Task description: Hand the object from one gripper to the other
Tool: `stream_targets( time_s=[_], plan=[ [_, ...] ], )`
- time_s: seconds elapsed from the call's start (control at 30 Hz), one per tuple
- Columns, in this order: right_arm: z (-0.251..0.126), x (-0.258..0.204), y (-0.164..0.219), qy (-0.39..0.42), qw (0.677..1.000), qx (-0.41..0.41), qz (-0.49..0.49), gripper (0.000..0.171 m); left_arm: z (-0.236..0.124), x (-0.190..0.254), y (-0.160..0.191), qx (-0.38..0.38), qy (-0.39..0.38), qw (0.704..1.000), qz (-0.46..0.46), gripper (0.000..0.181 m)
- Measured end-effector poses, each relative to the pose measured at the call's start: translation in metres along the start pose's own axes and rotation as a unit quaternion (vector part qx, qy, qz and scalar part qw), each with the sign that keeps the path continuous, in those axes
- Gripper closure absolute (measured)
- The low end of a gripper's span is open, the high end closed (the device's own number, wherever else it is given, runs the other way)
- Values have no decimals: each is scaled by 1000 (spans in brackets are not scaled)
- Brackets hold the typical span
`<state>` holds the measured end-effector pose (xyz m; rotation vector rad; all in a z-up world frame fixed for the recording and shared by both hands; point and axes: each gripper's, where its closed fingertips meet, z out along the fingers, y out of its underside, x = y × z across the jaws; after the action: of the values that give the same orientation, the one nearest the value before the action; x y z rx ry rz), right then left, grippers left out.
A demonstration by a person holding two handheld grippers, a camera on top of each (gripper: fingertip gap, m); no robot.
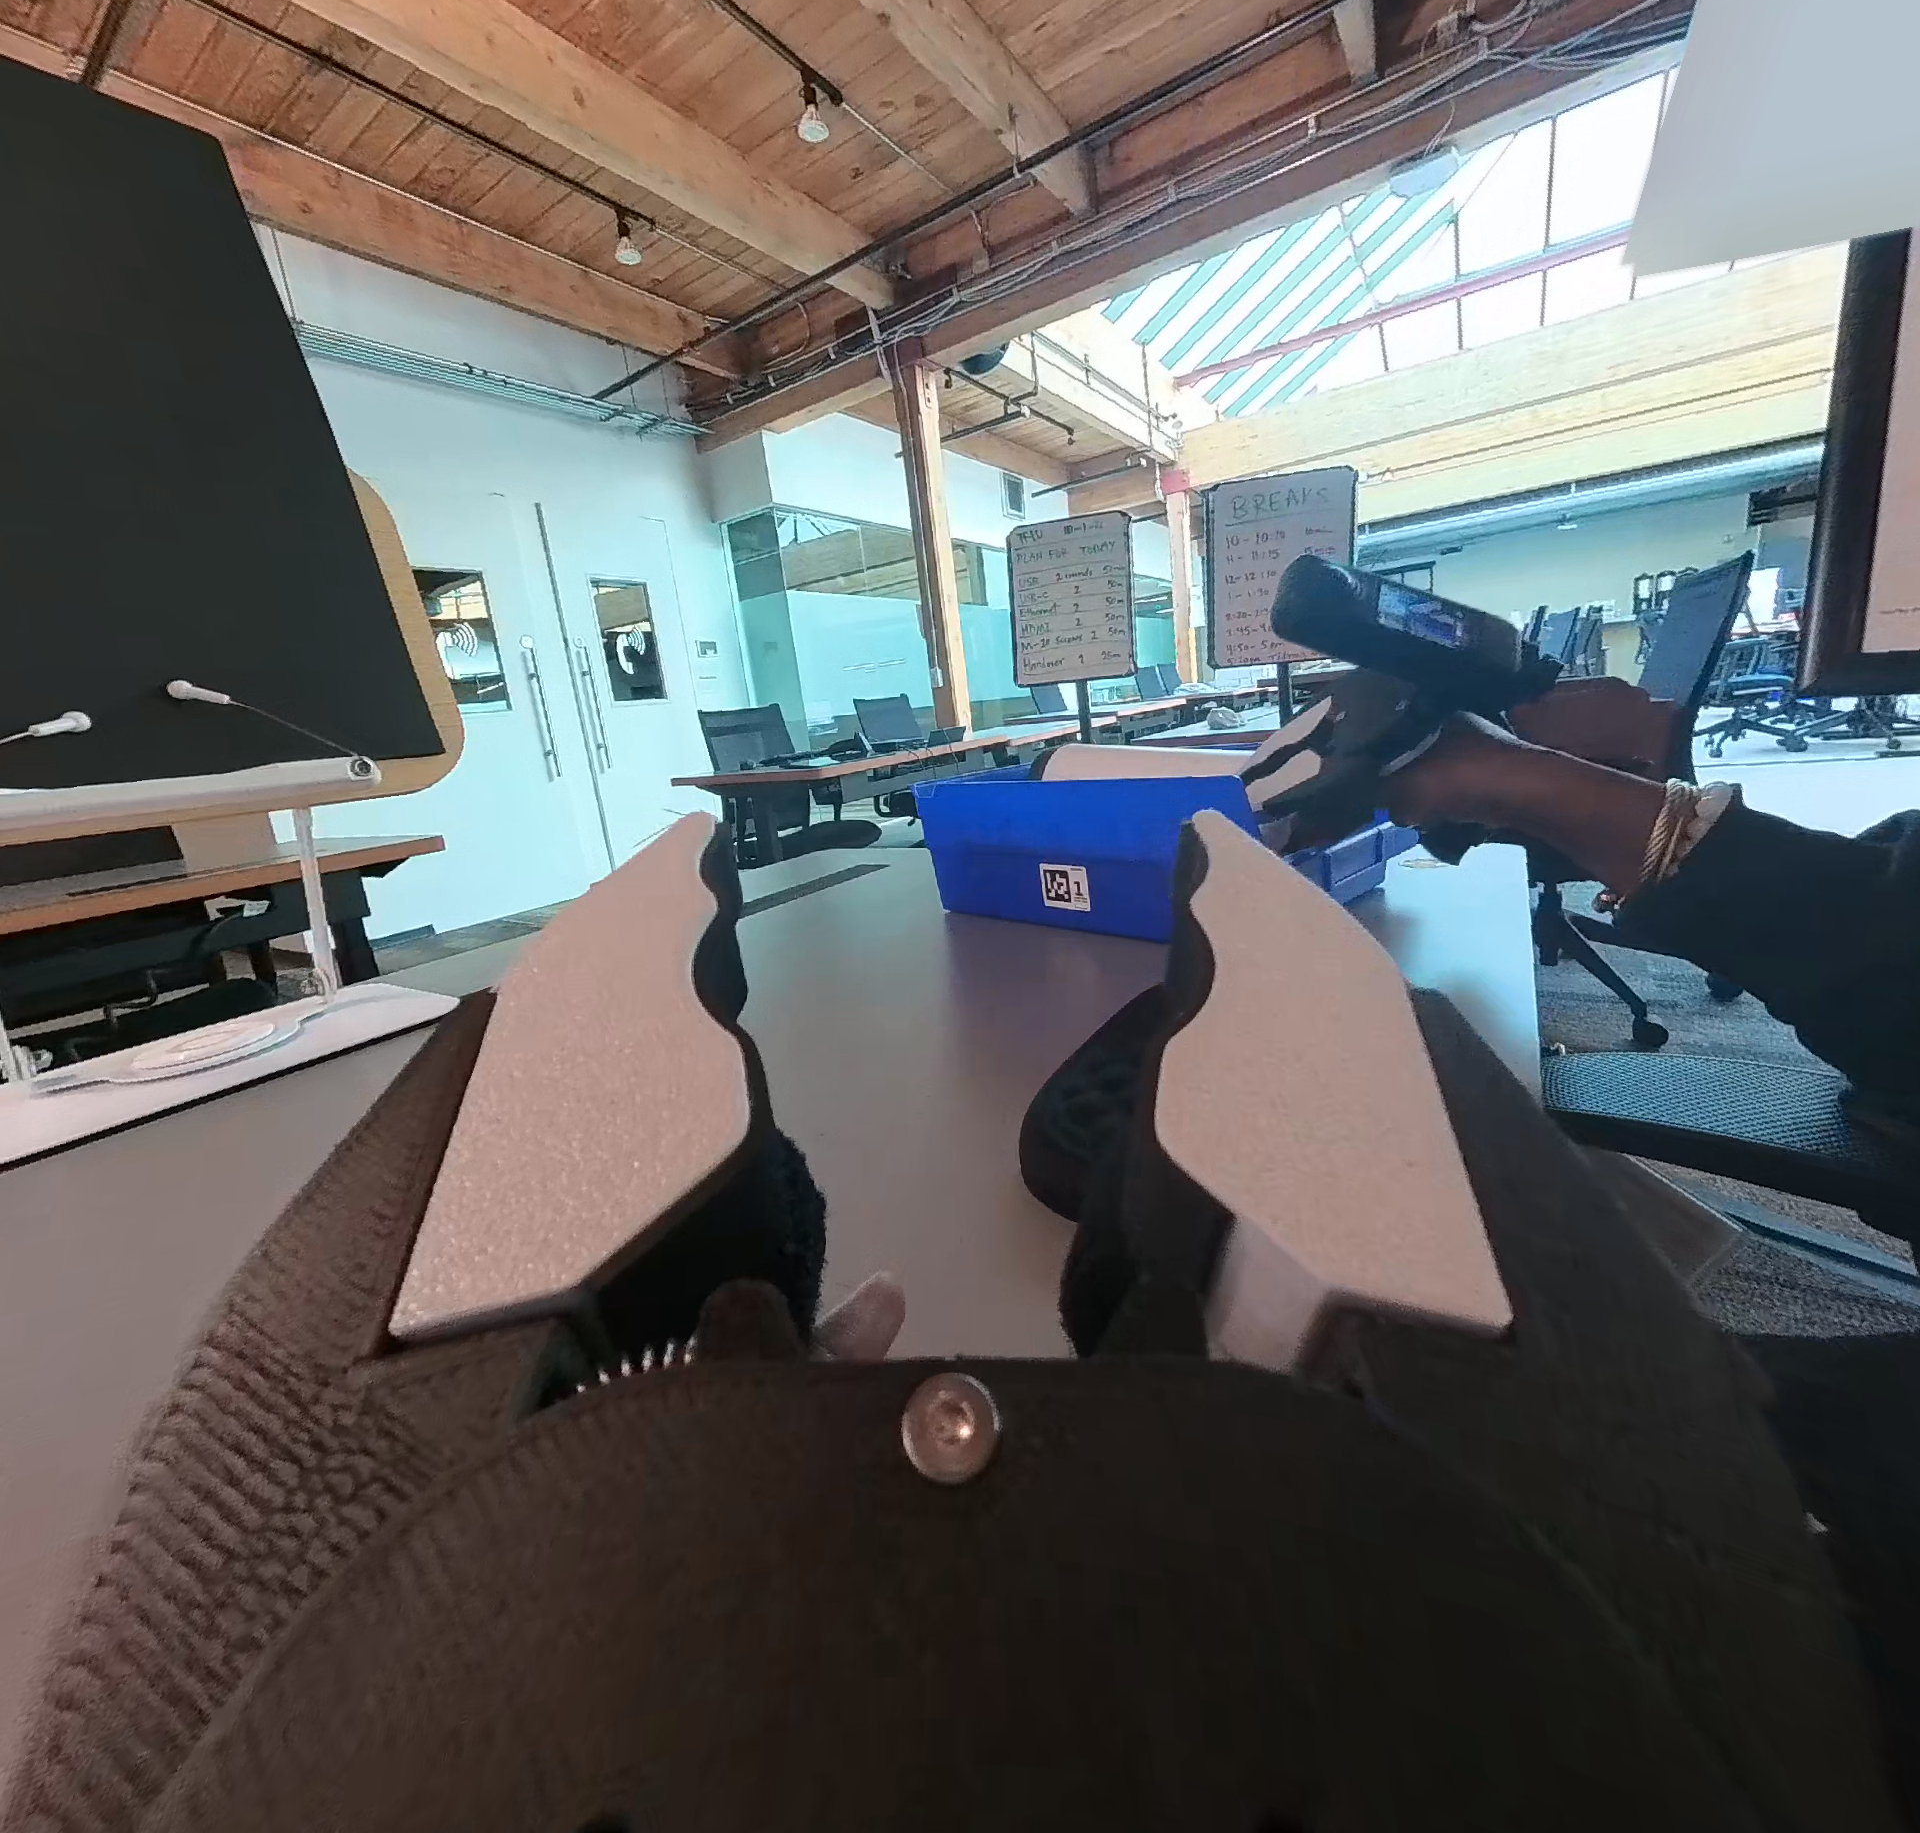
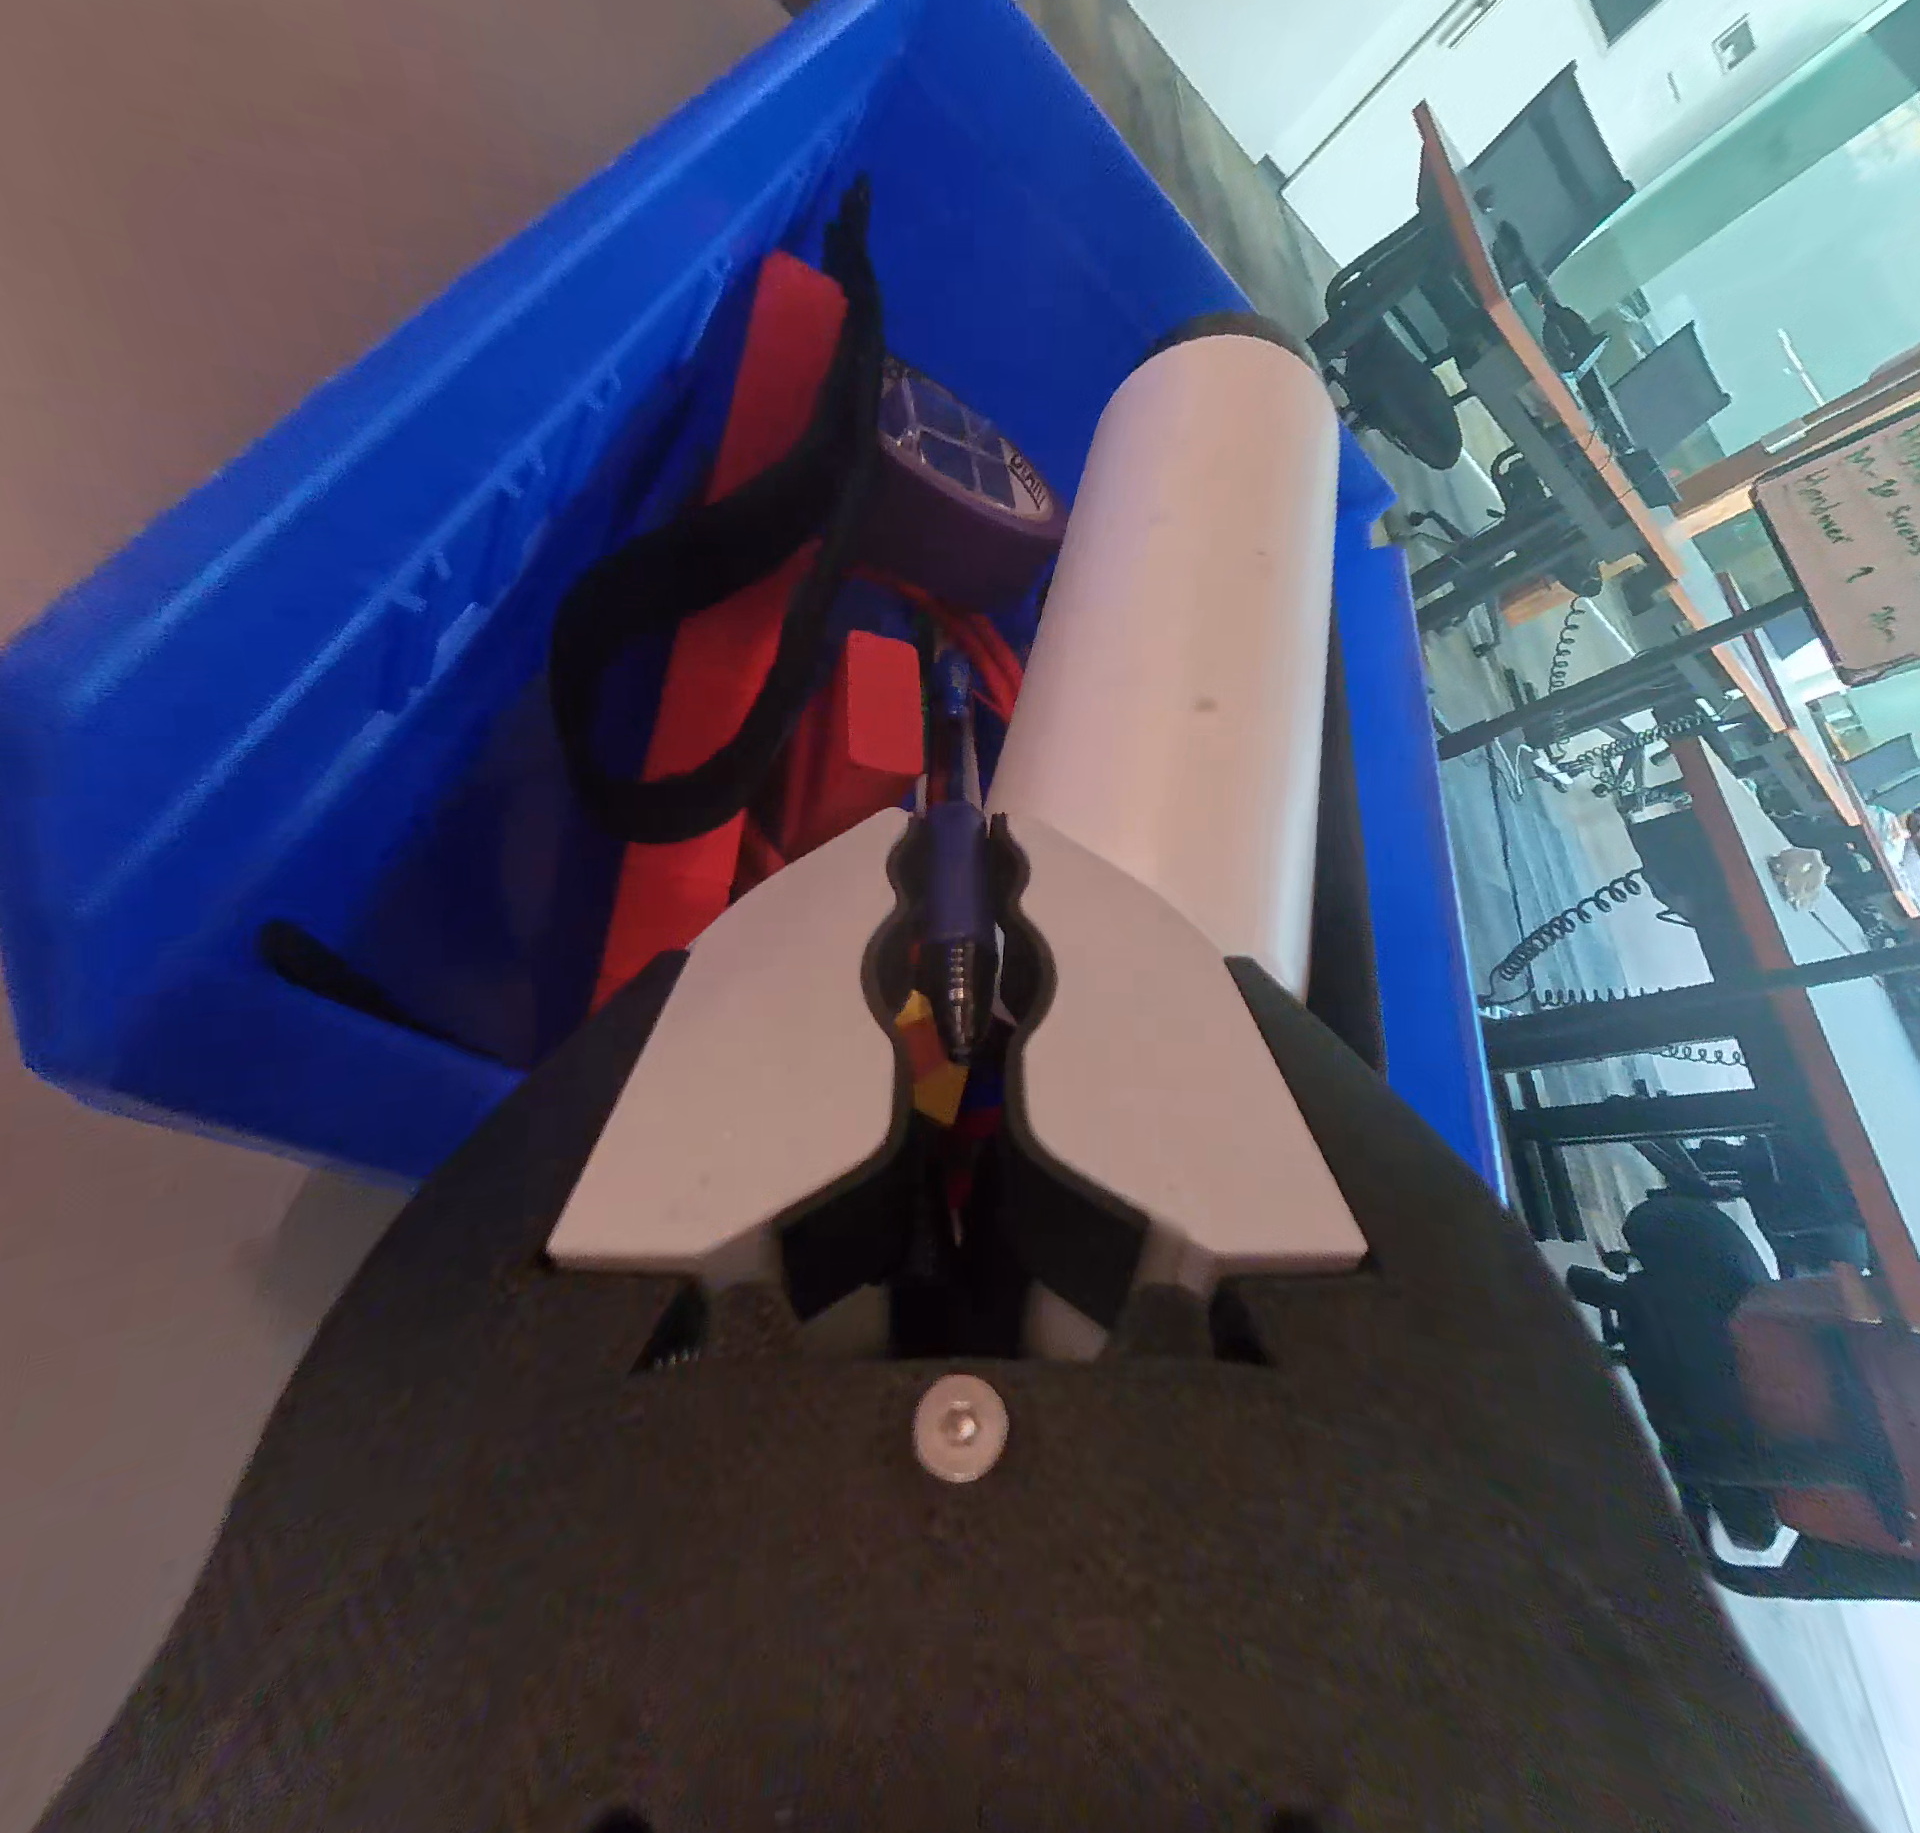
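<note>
Over the blue bin (image 2: 312,640) at the worktop's far right, the right gripper (image 2: 954,853) has its jaws clenched on a slim blue-handled tool (image 2: 954,848), seemingly light, stiff and slippery, best retaken along its free shaft by the spread-jawed, empty left gripper (image 1: 961,848).

The left gripper (image 1: 956,848) holds its fingers (image 1: 582,1077) wide apart above the worktop (image 1: 914,1035). Beyond the right finger, the right gripper (image 1: 1273,796) reaches into the bin (image 1: 1039,827).
</note>
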<state>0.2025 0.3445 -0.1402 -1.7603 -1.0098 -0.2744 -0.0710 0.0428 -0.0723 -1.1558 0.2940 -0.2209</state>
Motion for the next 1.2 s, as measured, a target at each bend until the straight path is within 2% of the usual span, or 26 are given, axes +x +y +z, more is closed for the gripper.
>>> stream_targets(
  time_s=[0.27,0.5,0.57,0.63,0.7,0.73,0.8,0.87,1.0,1.07,1.13,1.2],
  plan=[
    [2,-11,3,-49,999,-2,14,156,0,0,0,0,1,1000,-2,102],
    [-5,-12,-1,-67,997,1,24,142,0,0,0,1,1,1000,-4,102],
    [-13,-5,-12,-57,997,30,40,138,0,0,0,1,1,1000,-4,102],
    [-27,2,-35,-56,991,100,72,131,0,1,0,2,2,1000,-5,102],
    [-54,1,-72,-83,965,226,106,121,1,1,0,1,3,1000,-4,102],
    [-74,-1,-92,-106,939,302,126,116,1,1,0,1,2,1000,-4,102],
    [-118,-2,-124,-136,867,447,173,109,1,2,0,1,3,1000,-4,102],
    [-151,1,-140,-131,807,534,214,105,1,2,0,2,3,1000,-4,102],
    [-201,-11,-152,-80,725,652,205,99,1,2,0,3,4,1000,-6,102],
    [-219,-29,-154,-91,690,689,202,100,1,3,0,3,4,1000,-5,102],
    [-223,-57,-158,-138,672,700,199,95,1,3,0,3,5,1000,-5,102],
    [-211,-83,-161,-181,679,681,204,88,1,3,-1,3,6,1000,-6,102]
  ],
)
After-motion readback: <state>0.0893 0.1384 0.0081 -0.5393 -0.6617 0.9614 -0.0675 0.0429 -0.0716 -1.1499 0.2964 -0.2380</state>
